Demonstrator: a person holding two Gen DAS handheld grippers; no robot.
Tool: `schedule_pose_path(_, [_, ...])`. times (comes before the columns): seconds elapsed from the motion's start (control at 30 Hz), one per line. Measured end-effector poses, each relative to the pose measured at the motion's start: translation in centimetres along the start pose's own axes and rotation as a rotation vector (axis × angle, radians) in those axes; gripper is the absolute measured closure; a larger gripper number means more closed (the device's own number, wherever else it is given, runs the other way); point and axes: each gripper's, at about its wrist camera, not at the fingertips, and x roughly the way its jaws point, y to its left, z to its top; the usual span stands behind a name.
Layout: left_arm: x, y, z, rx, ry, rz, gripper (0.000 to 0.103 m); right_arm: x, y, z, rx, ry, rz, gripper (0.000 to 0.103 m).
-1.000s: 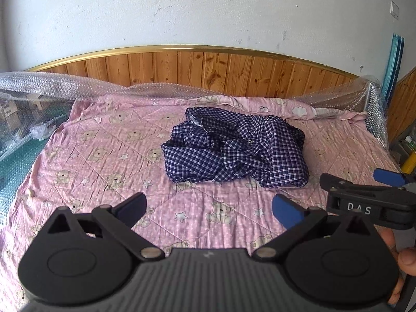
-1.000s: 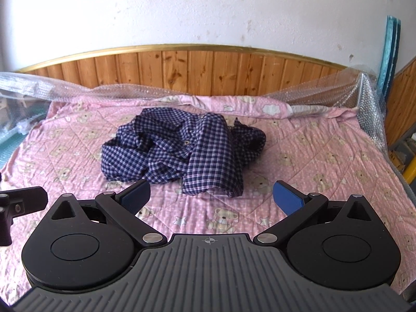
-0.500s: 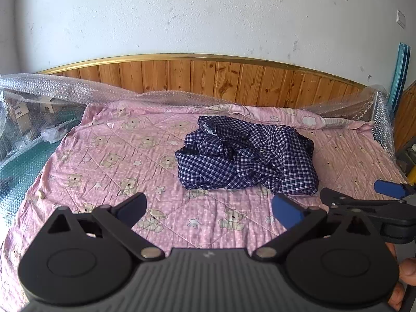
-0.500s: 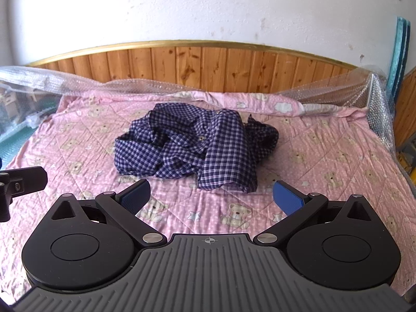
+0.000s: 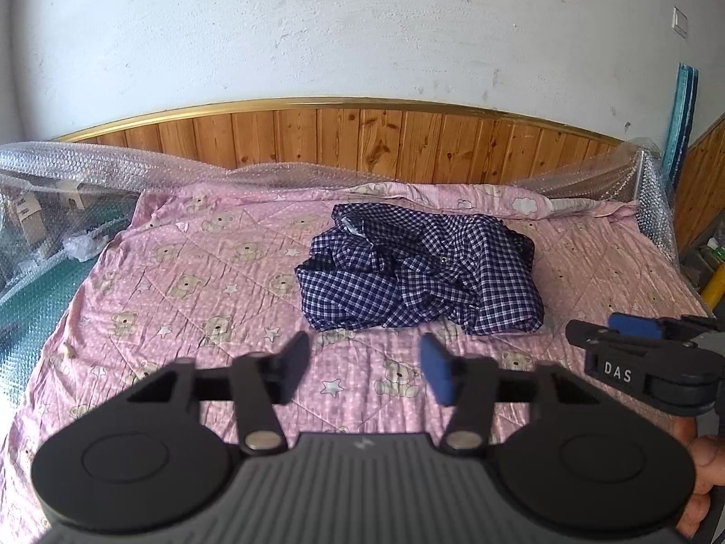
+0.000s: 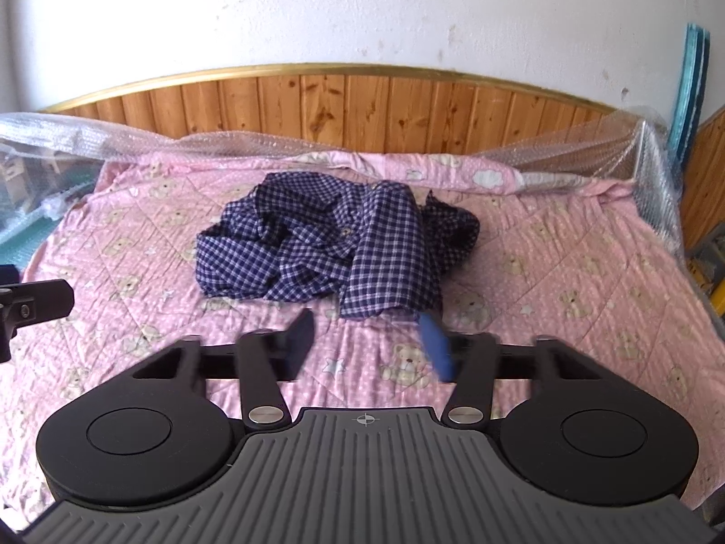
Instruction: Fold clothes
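Bed (image 5: 190,281): pink quilt; shirt (image 5: 421,276) lies crumpled mid-bed
Left tongs (image 5: 364,369): just closing, a gap left, nothing between
Right tongs (image 6: 369,340): same
Risk: grabbing a bunched lump; messy fold

In front of me a pink quilt (image 5: 190,272) printed with bears and stars covers the bed, bubble wrap (image 5: 90,167) bunches along its far and side edges, and a wooden headboard (image 6: 362,104) with a gold rim stands against the scuffed white wall (image 6: 317,4).
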Motion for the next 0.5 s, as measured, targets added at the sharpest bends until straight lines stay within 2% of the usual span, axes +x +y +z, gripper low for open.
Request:
schedule_pose_path(0.03, [0.0,-0.1,-0.1,0.002,0.006,-0.004,0.102,0.0,0.0,-0.1,0.002,-0.001,0.016,0.103])
schedule_pose_path(0.23, [0.4,-0.6,0.0,0.013,0.000,-0.010,0.103,0.0,0.1,-0.3,0.002,-0.014,0.063,0.103])
schedule_pose_path(0.43, [2.5,-0.4,0.6,-0.007,0.042,0.013,0.103,1.3,-0.4,0.1,0.012,0.001,0.053,0.103])
schedule_pose_path(0.47, [3.0,-0.3,0.8,-0.013,0.051,0.020,0.102,1.8,-0.7,0.3,0.010,0.007,0.039,0.102])
schedule_pose_path(0.5, [3.6,-0.3,1.1,-0.018,0.059,0.020,0.095,2.4,-0.9,0.6,0.009,0.012,0.024,0.089])
